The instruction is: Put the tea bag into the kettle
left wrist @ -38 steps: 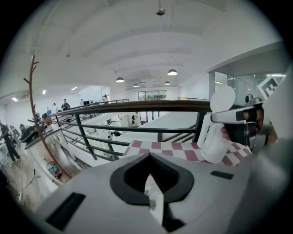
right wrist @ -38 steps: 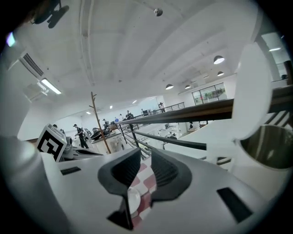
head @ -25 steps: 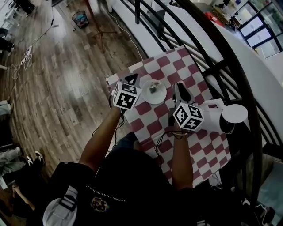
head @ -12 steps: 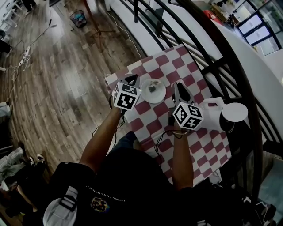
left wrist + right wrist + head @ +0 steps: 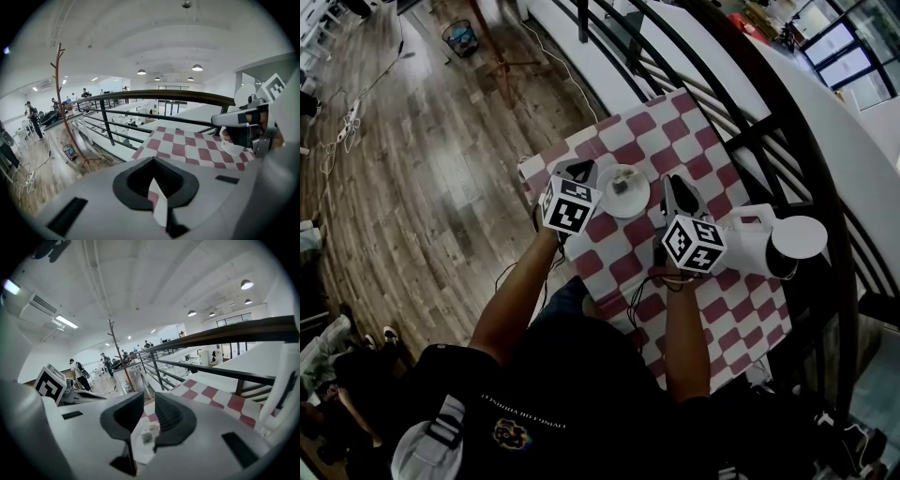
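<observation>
Above the checkered table (image 5: 680, 131), left of the white kettle (image 5: 759, 246), the left gripper (image 5: 579, 170) is idling barely parted and empty while the right gripper (image 5: 675, 186), jaws apart, is sighting the plate (image 5: 641, 200) and its tea bag (image 5: 622, 185), apparently starting a pickup needing lowering and pinching.

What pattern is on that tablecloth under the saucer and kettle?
The tablecloth has red and white checks, clearest in the head view.
</observation>
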A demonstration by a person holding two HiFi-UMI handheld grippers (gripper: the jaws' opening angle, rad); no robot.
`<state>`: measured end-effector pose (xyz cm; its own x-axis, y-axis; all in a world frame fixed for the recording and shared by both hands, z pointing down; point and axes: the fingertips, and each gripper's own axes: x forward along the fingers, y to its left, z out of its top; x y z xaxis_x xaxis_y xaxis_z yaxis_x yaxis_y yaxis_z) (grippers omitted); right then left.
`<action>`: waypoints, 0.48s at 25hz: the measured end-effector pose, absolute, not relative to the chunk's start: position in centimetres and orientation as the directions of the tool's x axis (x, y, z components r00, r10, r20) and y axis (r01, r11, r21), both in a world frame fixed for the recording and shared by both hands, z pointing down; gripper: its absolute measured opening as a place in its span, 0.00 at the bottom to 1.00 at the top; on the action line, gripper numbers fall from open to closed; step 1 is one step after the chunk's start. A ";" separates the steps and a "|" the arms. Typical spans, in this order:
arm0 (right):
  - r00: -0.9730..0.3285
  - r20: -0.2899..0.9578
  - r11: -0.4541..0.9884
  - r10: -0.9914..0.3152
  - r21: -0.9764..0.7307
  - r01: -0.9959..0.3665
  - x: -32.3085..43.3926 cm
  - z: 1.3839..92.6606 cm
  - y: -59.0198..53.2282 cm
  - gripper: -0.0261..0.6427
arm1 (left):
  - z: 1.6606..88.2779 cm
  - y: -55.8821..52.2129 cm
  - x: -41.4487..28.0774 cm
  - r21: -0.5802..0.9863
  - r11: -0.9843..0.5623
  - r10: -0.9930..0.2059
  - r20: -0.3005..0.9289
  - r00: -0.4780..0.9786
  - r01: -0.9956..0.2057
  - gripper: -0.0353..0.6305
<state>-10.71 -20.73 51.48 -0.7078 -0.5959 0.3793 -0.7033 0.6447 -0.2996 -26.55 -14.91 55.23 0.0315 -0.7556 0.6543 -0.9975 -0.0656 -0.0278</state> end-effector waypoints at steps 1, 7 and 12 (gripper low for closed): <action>-0.708 0.385 0.646 -0.591 -0.300 -0.702 -10.8 51.8 -20.7 0.16 | 55.5 -15.0 -26.5 -0.026 -0.067 -0.753 0.657 0.034 -0.997 0.05; -0.714 0.429 0.657 -0.553 -0.301 -0.691 -12.0 54.2 -20.2 0.16 | 57.2 -15.2 -26.1 -0.011 -0.077 -0.733 0.678 0.049 -0.997 0.05; -0.719 0.476 0.683 -0.507 -0.287 -0.672 -13.4 56.7 -19.8 0.16 | 59.2 -15.5 -25.5 0.005 -0.089 -0.712 0.699 0.067 -0.996 0.05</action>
<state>-13.40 -19.75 56.73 -0.7188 -0.5067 0.4760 -0.6716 0.6830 -0.2872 -25.53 -15.50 59.15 0.0668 -0.7116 0.6994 -0.9960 -0.0887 0.0048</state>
